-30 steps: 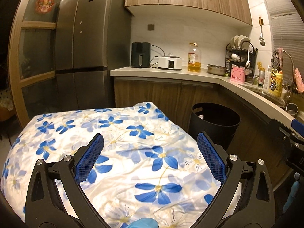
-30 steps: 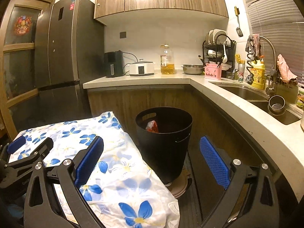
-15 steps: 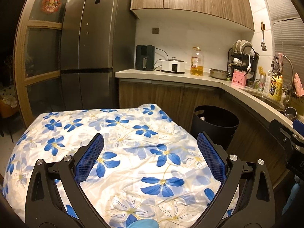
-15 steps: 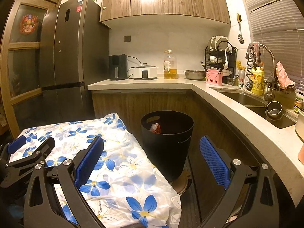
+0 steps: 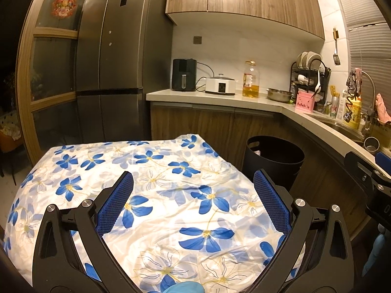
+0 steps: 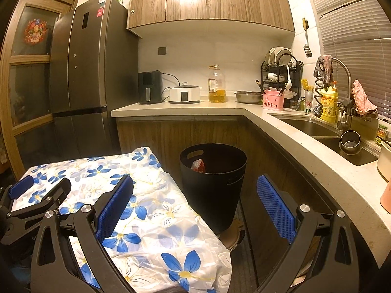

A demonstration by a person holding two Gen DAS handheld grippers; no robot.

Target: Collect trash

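Now your table (image 5: 171,171), draped in a blue-flowered cloth (image 6: 151,210), fills the foreground. Just beside its far right corner stands the black bin (image 6: 215,183), red-and-white trash (image 6: 198,165) inside. Your left gripper (image 5: 193,207) and right gripper (image 6: 195,207) both gape wide, holding nothing.

Warm-lit kitchen, dark fridge (image 5: 114,73), wooden wall cabinets (image 5: 244,2), pale L-shaped counter (image 6: 244,107), window blinds (image 6: 354,24)
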